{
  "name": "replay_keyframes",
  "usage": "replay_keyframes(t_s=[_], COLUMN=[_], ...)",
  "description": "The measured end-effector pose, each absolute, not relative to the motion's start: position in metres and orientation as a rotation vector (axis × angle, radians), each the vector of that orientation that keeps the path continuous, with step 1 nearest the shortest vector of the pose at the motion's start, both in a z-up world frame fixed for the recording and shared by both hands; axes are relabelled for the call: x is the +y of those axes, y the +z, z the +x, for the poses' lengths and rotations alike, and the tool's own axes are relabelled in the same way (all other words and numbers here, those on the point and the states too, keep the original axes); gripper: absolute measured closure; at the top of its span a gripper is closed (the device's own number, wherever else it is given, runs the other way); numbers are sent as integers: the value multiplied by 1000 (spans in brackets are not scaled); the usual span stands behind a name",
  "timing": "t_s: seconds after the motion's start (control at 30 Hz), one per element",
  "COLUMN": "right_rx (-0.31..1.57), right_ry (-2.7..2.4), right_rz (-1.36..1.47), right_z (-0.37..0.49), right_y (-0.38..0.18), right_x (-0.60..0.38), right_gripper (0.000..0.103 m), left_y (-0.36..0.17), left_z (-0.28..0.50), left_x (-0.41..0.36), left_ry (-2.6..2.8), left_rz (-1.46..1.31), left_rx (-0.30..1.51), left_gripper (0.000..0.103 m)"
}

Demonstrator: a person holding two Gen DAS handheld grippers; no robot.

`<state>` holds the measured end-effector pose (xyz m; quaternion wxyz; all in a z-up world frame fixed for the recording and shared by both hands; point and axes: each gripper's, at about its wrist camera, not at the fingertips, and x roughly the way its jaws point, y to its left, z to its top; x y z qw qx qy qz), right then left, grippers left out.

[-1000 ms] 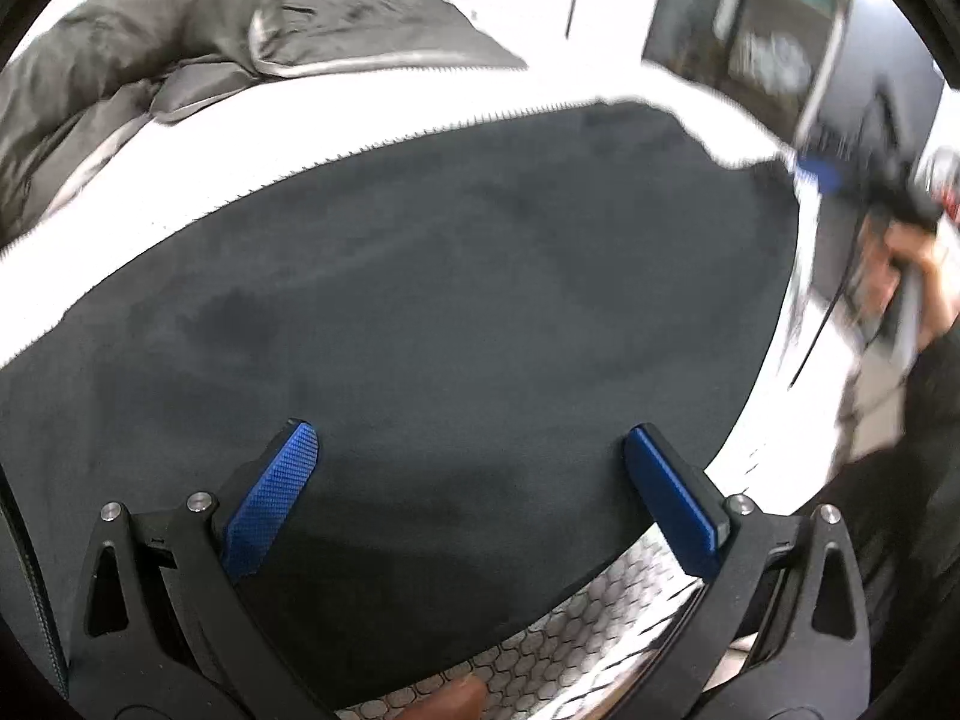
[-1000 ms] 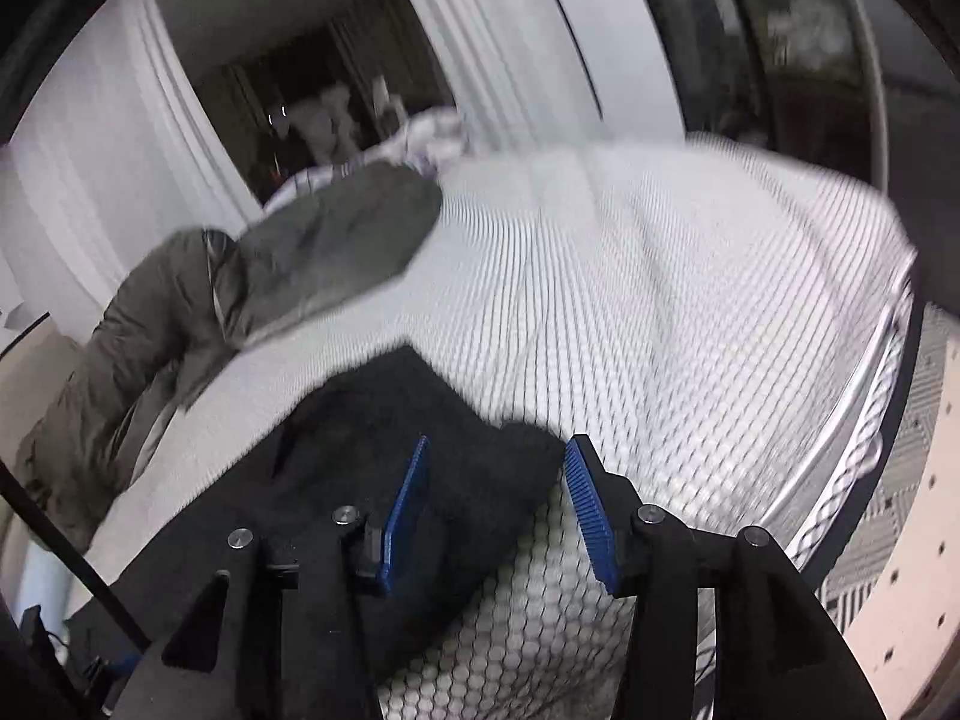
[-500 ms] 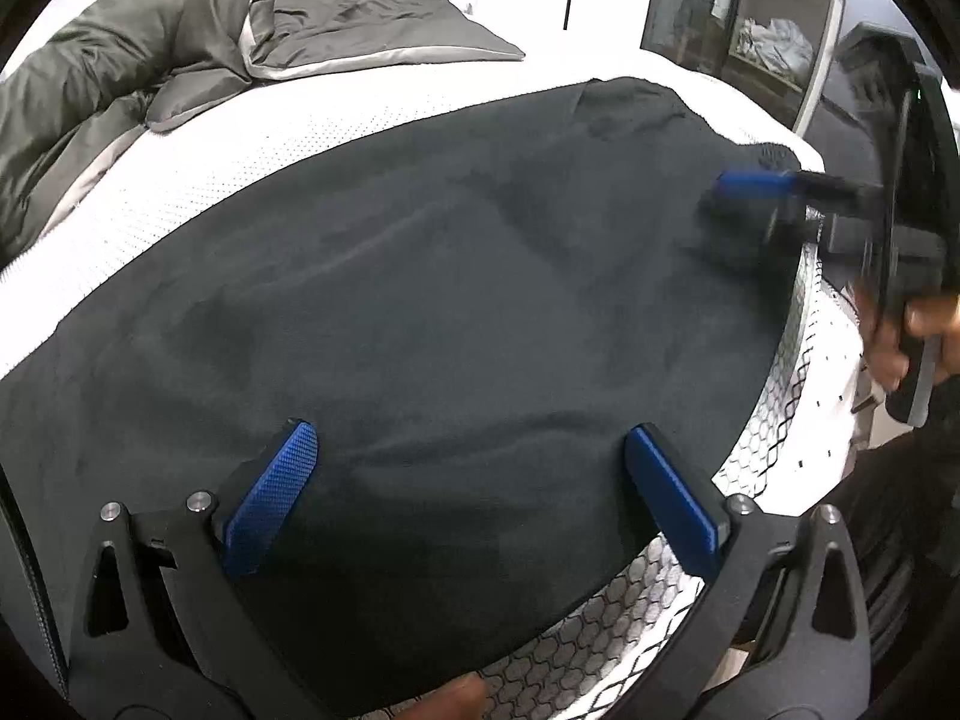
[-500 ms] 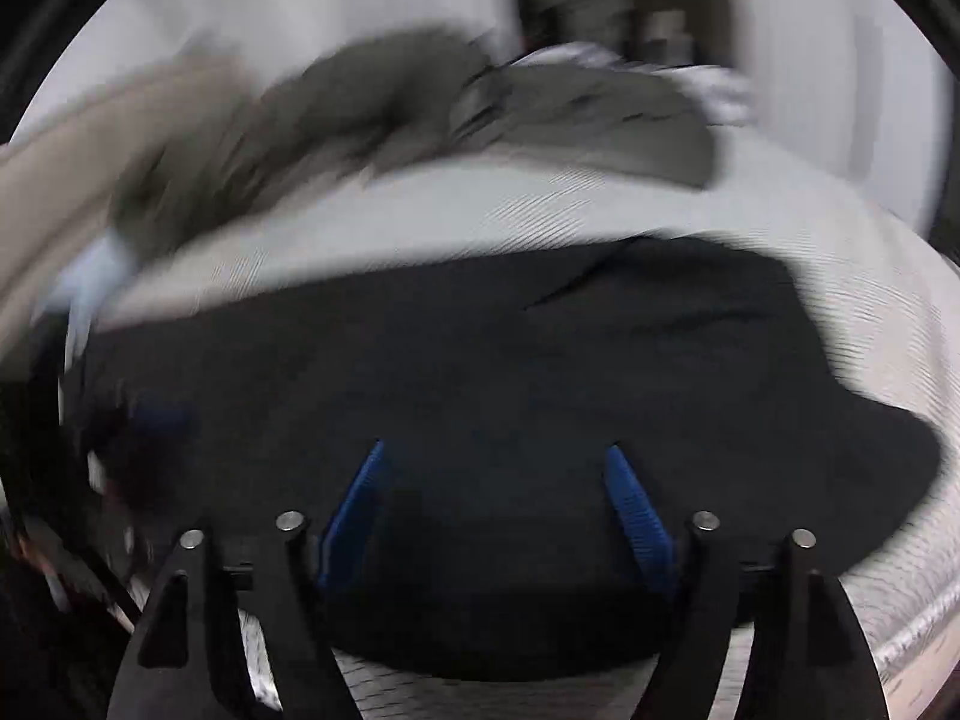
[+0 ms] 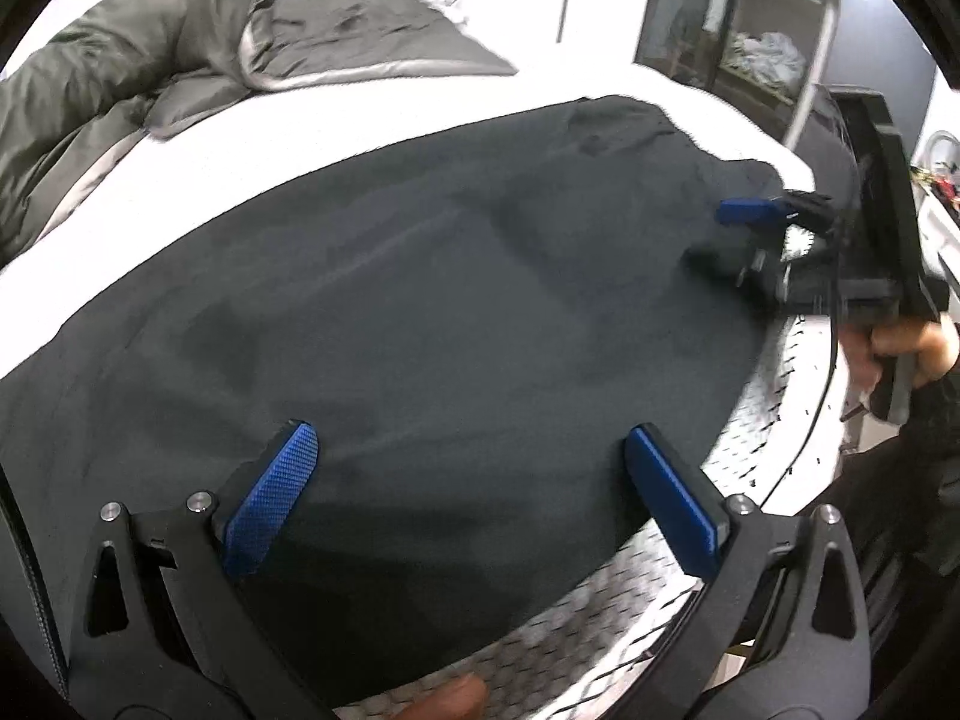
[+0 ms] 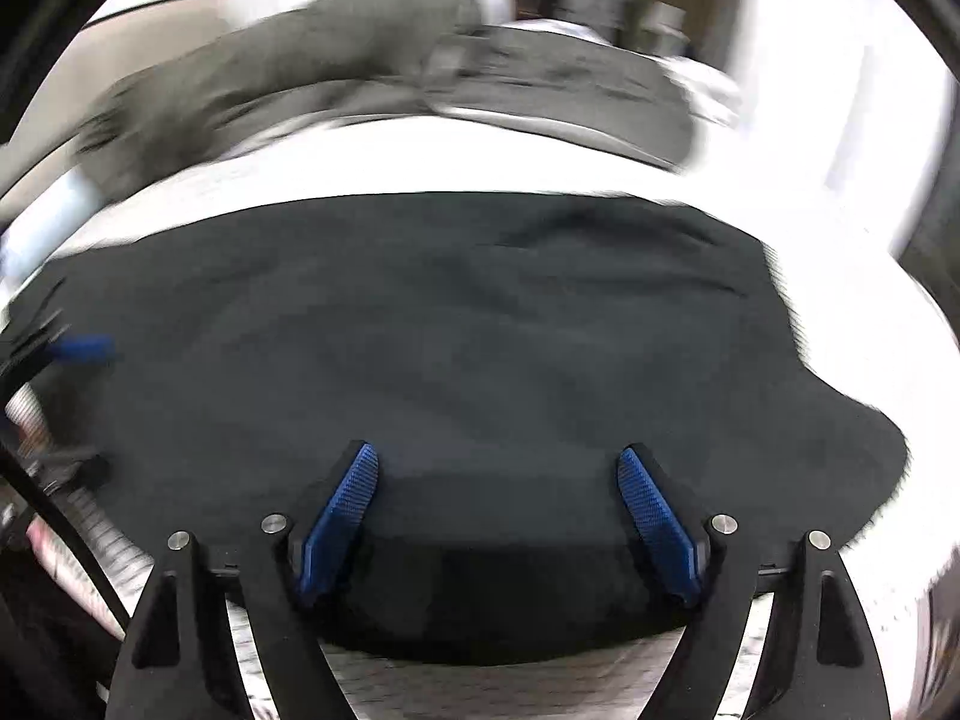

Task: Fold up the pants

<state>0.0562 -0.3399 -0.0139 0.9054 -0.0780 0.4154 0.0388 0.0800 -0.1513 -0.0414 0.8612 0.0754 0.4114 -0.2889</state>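
Black pants [image 5: 420, 312] lie spread flat across a white bed [image 5: 336, 114]. My left gripper [image 5: 474, 480] is open, its blue fingers wide apart just above the pants near the bed's near edge. My right gripper [image 6: 498, 504] is open over the pants [image 6: 456, 348] near their near edge. The right gripper also shows in the left wrist view [image 5: 774, 240] at the pants' right end, held by a hand. The left gripper shows blurred at the far left of the right wrist view [image 6: 78, 351].
A grey duvet [image 5: 150, 72] is bunched at the far side of the bed. A glass-door cabinet [image 5: 750, 30] stands beyond the bed's right corner. The mattress edge with a honeycomb cover [image 5: 600, 618] lies just below my left gripper.
The right gripper swung from the bed's right side round to face the pants and came down over them, opening wider. The left gripper stayed in place, open.
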Motion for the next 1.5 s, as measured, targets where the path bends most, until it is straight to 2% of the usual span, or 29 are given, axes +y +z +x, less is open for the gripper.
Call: replay_keyframes(t_s=[0.17, 0.37, 0.5, 1.23, 1.33, 1.5], right_rx=[866, 890, 891, 887, 895, 900], right_ry=[247, 80, -33, 29, -16, -196], right_rz=[-338, -271, -131, -203, -207, -220], right_z=[54, 59, 65, 77, 76, 77], right_y=[-33, -27, -24, -26, -25, -22], right_x=[-277, -330, -371, -346, -359, -391], right_gripper=[18, 15, 15, 14, 13, 12], left_y=[-53, -53, -53, -52, -52, -51], left_z=[78, 80, 83, 87, 86, 90], left_x=[-165, -150, -146, -138, -121, -48], left_ry=[-599, -584, -574, -552, -531, -395], left_rz=[247, 220, 208, 200, 209, 133], left_rx=[877, 889, 896, 907, 917, 938], left_gripper=[1, 1, 1, 0, 0, 0])
